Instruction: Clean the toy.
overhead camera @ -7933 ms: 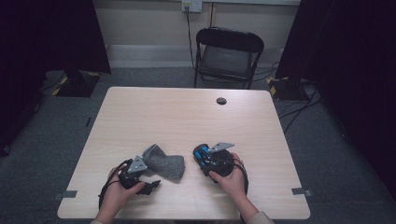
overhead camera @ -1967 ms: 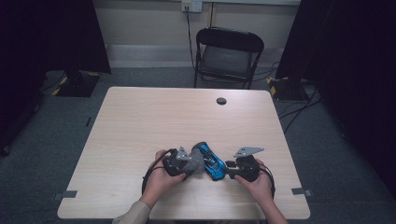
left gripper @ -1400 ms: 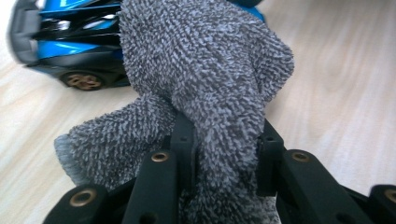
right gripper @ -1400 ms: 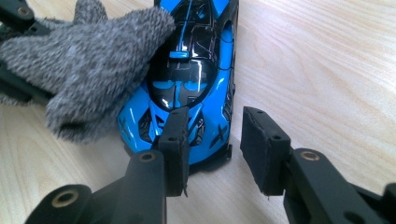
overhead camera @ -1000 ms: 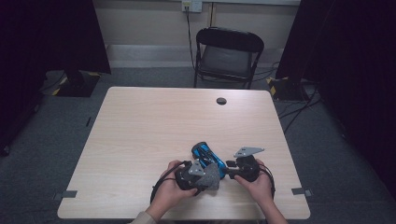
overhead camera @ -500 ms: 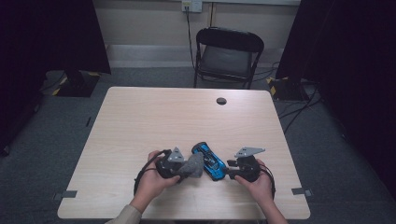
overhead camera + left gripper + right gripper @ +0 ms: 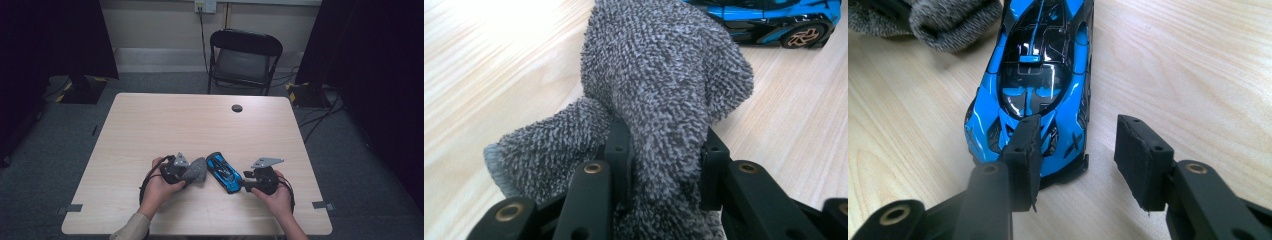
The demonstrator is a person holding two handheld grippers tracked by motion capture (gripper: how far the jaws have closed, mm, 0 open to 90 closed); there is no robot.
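Near the tabletop's front edge, the left gripper point(image 7: 186, 170) clamped a grey cloth point(image 7: 664, 75); the right gripper point(image 7: 1080, 160), its jaws just opening, stood apart at the blue toy car point(image 7: 1033, 75).

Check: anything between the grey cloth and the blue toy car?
Nothing: bare table between grey cloth and blue toy car, per the high view.

The cloth point(image 7: 664, 85) is grey, nubbly terry; the toy car point(image 7: 1035, 85) is glossy blue and black plastic; the worktop point(image 7: 175, 125) is smooth pale wood.
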